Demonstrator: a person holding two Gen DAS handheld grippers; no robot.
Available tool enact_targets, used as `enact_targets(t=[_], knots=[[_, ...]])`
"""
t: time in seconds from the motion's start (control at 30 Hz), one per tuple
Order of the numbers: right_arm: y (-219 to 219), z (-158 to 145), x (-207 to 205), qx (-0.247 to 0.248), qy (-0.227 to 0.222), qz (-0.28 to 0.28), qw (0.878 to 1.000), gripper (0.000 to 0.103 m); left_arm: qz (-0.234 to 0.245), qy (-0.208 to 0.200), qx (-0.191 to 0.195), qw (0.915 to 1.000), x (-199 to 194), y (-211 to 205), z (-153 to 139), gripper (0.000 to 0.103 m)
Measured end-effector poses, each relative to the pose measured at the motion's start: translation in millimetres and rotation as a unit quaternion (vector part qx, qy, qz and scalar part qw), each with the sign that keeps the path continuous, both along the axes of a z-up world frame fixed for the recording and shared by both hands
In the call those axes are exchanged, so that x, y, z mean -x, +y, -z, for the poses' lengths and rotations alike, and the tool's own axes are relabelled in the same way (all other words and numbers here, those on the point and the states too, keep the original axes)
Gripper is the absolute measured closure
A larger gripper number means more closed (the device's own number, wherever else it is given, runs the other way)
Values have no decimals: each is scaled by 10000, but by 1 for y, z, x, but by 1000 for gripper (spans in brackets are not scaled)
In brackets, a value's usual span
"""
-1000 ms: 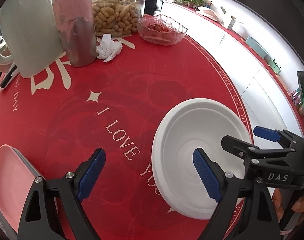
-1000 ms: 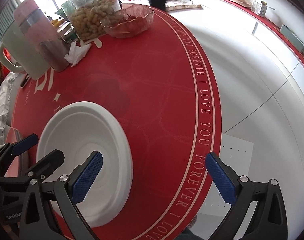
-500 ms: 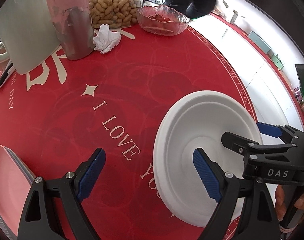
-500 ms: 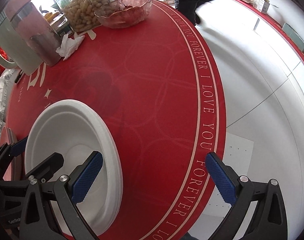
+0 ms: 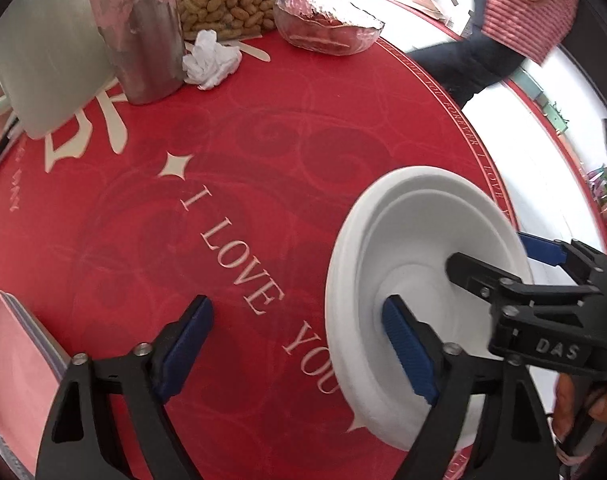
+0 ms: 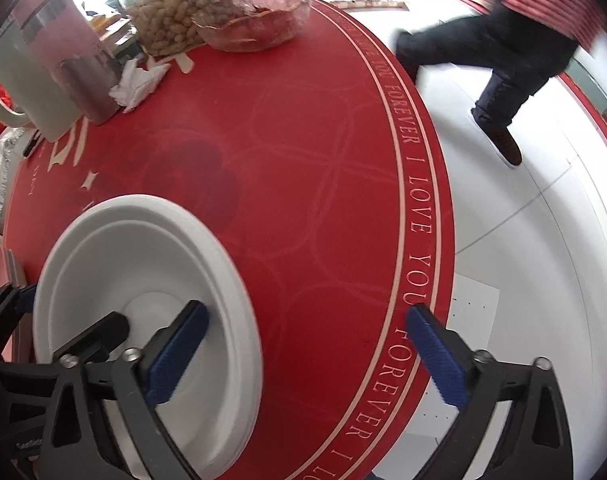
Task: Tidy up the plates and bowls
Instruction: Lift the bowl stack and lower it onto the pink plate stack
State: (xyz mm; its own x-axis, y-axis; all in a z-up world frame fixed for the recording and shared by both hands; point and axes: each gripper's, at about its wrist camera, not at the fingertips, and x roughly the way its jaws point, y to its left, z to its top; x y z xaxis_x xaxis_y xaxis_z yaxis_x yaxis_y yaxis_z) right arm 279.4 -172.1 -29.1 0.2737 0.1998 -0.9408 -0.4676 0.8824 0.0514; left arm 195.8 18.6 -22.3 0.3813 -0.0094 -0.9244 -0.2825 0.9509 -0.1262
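A white plate (image 5: 423, 232) lies on the red round table (image 5: 263, 152) near its right edge. My left gripper (image 5: 299, 344) hangs over the plate's left rim, with one pad above the plate's hollow and the other over the cloth. Its jaws are closing, and neither pad presses on the rim. My right gripper (image 6: 303, 356) straddles the same plate's (image 6: 135, 264) right rim, jaws closing too, pads clear of it. Each gripper shows in the other's view: the right gripper (image 5: 507, 264) and the left gripper (image 6: 59, 316). A stack of pink plates (image 5: 11, 360) sits at the table's near left.
At the back stand a pale jug (image 5: 47, 52), a metal tumbler (image 5: 139, 32), a crumpled tissue (image 5: 211, 60), a bag of peanuts (image 5: 223, 0) and a glass bowl (image 5: 327, 28). A person (image 6: 503, 60) walks on the white floor beyond the table's right edge.
The jaws of both grippers have narrowed a little around the white plate's rims. A person has walked from the back to the right side of the table.
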Motion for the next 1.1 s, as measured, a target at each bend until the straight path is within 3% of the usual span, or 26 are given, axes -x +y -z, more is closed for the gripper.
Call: enact_targets(t=[0.1, 0.2, 0.23, 0.27, 0.3, 0.7, 1.1], knots=[[8, -8, 7, -105, 15, -193, 9998, 36, 90, -84, 41, 9999, 1, -3, -3, 33], [14, -10, 12, -113, 12, -333, 9994, 47, 234, -142, 138, 9995, 2, -9, -6, 52], [16, -11, 14, -113, -14, -371, 9992, 52, 320, -175, 194, 9991, 3, -12, -7, 62], [18, -12, 17, -224, 30, -400, 9989, 65, 375, -198, 271, 9987, 3, -13, -8, 75], [18, -13, 18, -342, 143, -388, 9986, 69, 388, -198, 287, 9986, 4, -15, -8, 74], [22, -11, 59, -338, 30, -435, 9985, 69, 460, -478, -144, 9977, 63, -29, -12, 73], [54, -9, 111, -364, 77, -807, 9960, 69, 76, -734, -240, 9970, 129, 0, -6, 73]])
